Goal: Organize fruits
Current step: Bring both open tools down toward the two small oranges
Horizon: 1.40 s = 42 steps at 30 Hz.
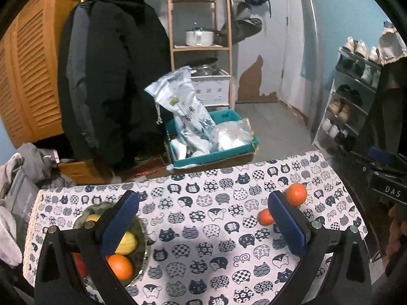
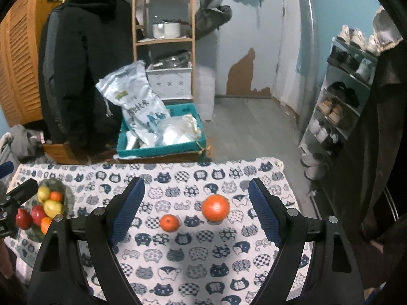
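Landmark: the green bowl [image 2: 66, 196] at the table's left end. Right gripper [image 2: 195, 211] jaws spread wide, holding nothing, above the cat-print cloth [image 2: 193, 261]. Two oranges lie loose well right of the bowl: small orange [image 2: 170, 223], beyond it large orange [image 2: 215, 207].

Right view counts the bowl's fruit: two lemons [image 2: 52, 208], two red apples [image 2: 38, 214], two small oranges [image 2: 56, 196]. Left gripper [image 1: 203, 218] also spread and empty; its finger [image 1: 119, 225] hides much of the bowl.

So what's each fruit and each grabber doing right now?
Left gripper: open, empty.
Right gripper: open, empty.
Big orange: loose on tablecloth.
Small orange: loose, beside it.
Bowl: filled with fruit.
Lemons: in bowl.
Red apples: in bowl.
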### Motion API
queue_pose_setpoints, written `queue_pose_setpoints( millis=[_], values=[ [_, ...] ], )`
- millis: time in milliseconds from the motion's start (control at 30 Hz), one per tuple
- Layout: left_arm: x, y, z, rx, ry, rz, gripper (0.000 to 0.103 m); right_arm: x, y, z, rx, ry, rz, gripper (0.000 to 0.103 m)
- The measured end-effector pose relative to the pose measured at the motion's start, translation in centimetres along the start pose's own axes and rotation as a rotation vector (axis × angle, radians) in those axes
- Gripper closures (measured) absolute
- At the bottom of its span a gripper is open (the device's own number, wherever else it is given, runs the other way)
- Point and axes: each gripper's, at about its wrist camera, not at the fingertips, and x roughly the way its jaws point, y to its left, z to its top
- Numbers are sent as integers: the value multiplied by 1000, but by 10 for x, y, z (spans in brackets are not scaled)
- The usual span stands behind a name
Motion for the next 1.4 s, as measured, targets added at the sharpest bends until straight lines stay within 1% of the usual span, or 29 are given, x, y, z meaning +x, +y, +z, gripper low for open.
queue_pose_setpoints(
  millis=[200, 300, 433, 533, 600, 700, 833, 967, 1133, 1367, 1400],
  values=[
    [32, -18, 0, 9, 44, -12, 1, 25, -18, -9, 23, 53, -11, 20],
    [52, -24, -1, 5, 74, -15, 1, 45, -28, -17, 36, 101, -10, 20],
    [79, -34, -1, 0, 142, -28, 1, 80, -35, -29, 37, 186, -10, 20],
    [96, -41, 0, 1, 168, -35, 1, 108, -41, -36, 36, 252, 0, 20],
    [111, -50, 0, 23, 188, -29, 1, 125, -42, -40, 29, 287, 5, 20],
    [135, -57, -2, 36, 222, -27, 1, 150, -46, -46, 38, 336, 32, 20],
    [165, -62, -9, 1, 289, -56, 1, 185, -52, -56, 60, 395, 50, 20],
    [196, -65, -17, -18, 352, -58, 1, 215, -53, -67, 33, 458, 41, 20],
    [223, -65, -24, -21, 403, -47, 1, 237, -53, -71, 28, 485, 47, 20],
    [245, -62, -32, -62, 454, -73, 1, 261, -48, -76, 18, 519, 54, 21],
    [246, -63, -33, -64, 459, -80, 1, 264, -47, -78, 17, 527, 53, 22]
  ],
)
